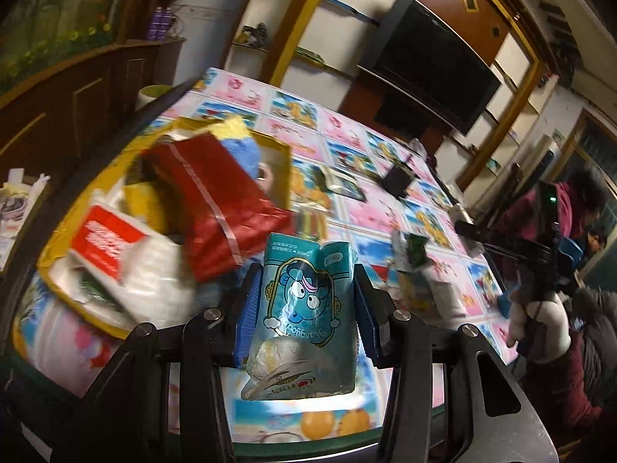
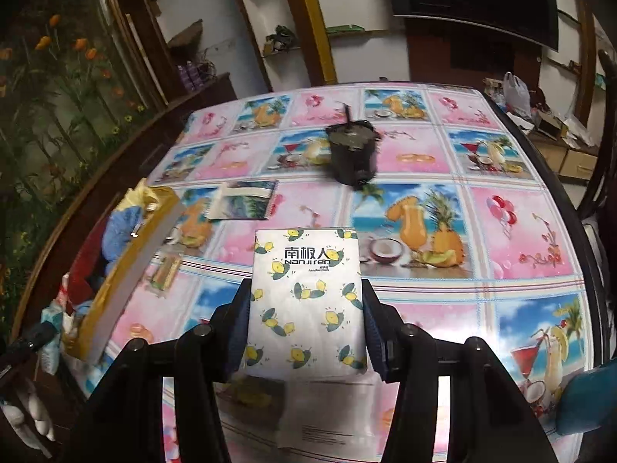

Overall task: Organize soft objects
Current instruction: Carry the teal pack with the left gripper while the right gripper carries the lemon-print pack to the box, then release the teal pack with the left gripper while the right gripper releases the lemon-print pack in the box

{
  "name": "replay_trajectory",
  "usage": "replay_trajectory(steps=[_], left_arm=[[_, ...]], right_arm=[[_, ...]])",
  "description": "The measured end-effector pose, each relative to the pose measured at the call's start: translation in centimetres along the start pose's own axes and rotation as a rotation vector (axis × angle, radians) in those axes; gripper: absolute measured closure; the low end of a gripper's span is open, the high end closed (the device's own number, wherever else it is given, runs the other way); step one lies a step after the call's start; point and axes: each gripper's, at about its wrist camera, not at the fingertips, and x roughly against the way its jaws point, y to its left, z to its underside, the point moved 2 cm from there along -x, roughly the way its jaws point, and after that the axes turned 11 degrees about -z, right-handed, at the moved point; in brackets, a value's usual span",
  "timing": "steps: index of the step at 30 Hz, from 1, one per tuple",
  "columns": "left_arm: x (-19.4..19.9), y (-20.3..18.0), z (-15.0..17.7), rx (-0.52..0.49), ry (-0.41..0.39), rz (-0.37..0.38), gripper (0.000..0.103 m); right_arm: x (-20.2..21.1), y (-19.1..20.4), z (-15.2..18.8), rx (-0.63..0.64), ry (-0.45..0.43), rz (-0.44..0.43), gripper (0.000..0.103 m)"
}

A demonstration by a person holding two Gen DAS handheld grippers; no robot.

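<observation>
- Left gripper (image 1: 304, 308) is clamped on a teal cartoon tissue pack (image 1: 308, 308), held above the table just right of the gold-rimmed box (image 1: 285, 162).
- Right gripper (image 2: 306, 324) is clamped on a lemon-print tissue pack (image 2: 306, 301), well to the right of that box (image 2: 127, 266) and lifted off the tablecloth (image 2: 501, 231).
- Step, as I judge it: both packs are in carry.
- Next move calls for bringing each over the crowded box and finding a gap before letting go.

The counter (image 2: 482, 231) wears a fruit-and-drink patterned cloth. On it: a black pot (image 2: 353, 150) far, a spiral notebook (image 2: 243, 200) left, a gold-walled box (image 2: 127, 262) at the left edge.
</observation>
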Motion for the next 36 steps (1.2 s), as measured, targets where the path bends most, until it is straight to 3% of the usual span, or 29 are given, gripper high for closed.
replay_trajectory(steps=[7,11,21,26,29,36], left_arm=[[0.2,5.0,-0.7,0.102,-0.007,-0.090,0.059],[-0.4,6.7,-1.7,0.136,-0.004,-0.112,0.058],[-4.0,8.6,-4.4,0.186,0.035,-0.129,0.051],[-3.5,8.7,-4.0,0.171,0.022,-0.124,0.048],[-3.1,8.6,-3.8,0.156,0.020,-0.119,0.046],[-2.5,8.9,-3.4,0.175,0.016,-0.089,0.044]], right_arm=[[-3.9,8.3,-1.0,0.073,0.072,-0.221,0.051],[-6.6,12.3,-1.4,0.111,0.126,-0.293,0.051],[-14.0,17.6,-3.7,0.142,0.226,-0.278,0.051],[-18.4,18.3,-4.6,0.129,0.292,-0.233,0.051],[-20.0,18.5,-5.7,0.134,0.286,-0.194,0.051],[-22.8,18.7,-6.2,0.080,0.323,-0.210,0.049]])
